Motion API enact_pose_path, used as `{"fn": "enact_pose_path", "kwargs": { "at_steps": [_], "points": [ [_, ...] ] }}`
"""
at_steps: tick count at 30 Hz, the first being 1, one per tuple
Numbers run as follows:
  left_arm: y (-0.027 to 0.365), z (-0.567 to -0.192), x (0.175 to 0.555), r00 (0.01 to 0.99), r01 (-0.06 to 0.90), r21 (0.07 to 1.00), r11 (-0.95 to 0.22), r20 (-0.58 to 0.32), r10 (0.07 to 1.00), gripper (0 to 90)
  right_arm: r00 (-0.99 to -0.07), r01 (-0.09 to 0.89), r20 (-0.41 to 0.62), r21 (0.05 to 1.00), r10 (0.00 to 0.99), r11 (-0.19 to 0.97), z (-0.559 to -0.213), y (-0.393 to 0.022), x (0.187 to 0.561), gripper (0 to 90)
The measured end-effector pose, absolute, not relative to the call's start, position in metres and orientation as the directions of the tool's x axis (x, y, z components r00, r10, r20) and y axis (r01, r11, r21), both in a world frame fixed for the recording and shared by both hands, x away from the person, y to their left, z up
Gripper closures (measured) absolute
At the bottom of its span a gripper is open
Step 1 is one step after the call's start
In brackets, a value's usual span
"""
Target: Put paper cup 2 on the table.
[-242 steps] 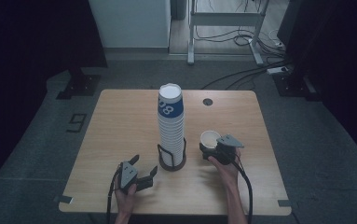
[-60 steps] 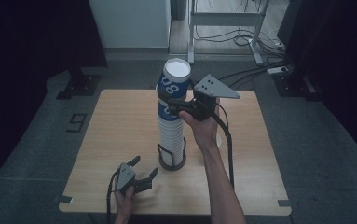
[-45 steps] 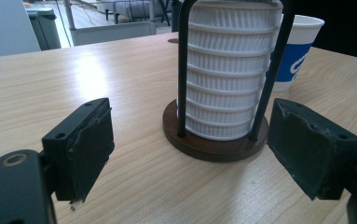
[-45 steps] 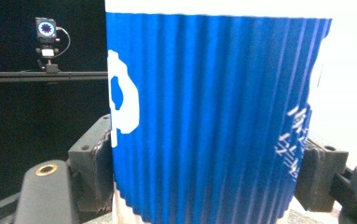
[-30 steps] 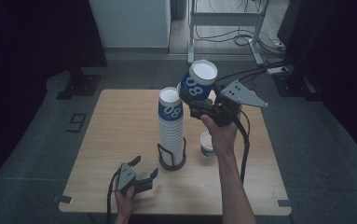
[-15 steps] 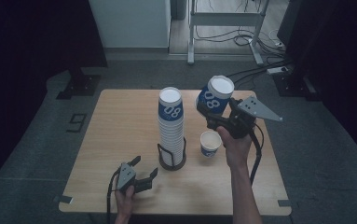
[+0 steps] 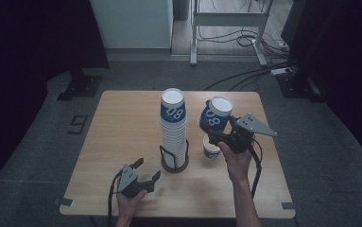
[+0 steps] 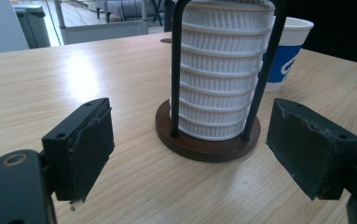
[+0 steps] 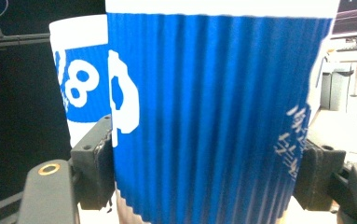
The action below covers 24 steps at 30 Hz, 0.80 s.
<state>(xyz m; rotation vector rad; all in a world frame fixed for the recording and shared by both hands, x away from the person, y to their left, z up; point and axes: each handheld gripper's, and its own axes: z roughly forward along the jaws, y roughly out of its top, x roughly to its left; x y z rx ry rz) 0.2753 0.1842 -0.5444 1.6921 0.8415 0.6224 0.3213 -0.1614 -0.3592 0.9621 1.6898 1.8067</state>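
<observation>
You're carrying the blue cup [image 7: 215, 115] tilted in the air just above the lone cup [image 7: 211, 146] standing on the table [image 7: 122, 123], lining it up, it seems, to nest inside, with your right gripper [image 7: 216, 136] clenching its ribbed wall from both sides. Beside it the tall stack [image 7: 173, 127] is sitting upright in its wire holder [image 7: 174, 163], and your left gripper [image 7: 145, 177] is resting near that base with jaws released, holding nothing, perhaps waiting to steady it

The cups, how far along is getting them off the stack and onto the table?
Done: one cup stands on the table beside the holder. In hand: the right gripper holds a second cup just above it. Left: a tall stack in the holder; the left gripper waits open.
</observation>
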Motion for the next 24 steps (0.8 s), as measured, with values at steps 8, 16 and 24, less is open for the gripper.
{"fn": "enact_pose_path", "kwargs": {
  "at_steps": [8, 16, 24],
  "points": [
    [0.184, -0.543, 0.277, 0.613, 0.225, 0.966, -0.126, -0.039, 0.789, 14.2, -0.627, 0.154, 0.181, 0.982, 0.758, -0.108, -0.381, -0.160, 0.315, 23.0],
    [0.181, -0.540, 0.275, 0.643, 0.210, 0.973, -0.096, -0.064, 0.763, 17.7, -0.617, 0.188, 0.213, 0.975, 0.757, -0.121, -0.400, -0.160, 0.311, 23.0],
    [0.174, -0.538, 0.272, 0.672, 0.194, 0.976, -0.099, -0.059, 0.738, 19.5, -0.615, 0.224, 0.251, 0.965, 0.748, -0.139, -0.417, -0.157, 0.307, 23.1]
  ]
}}
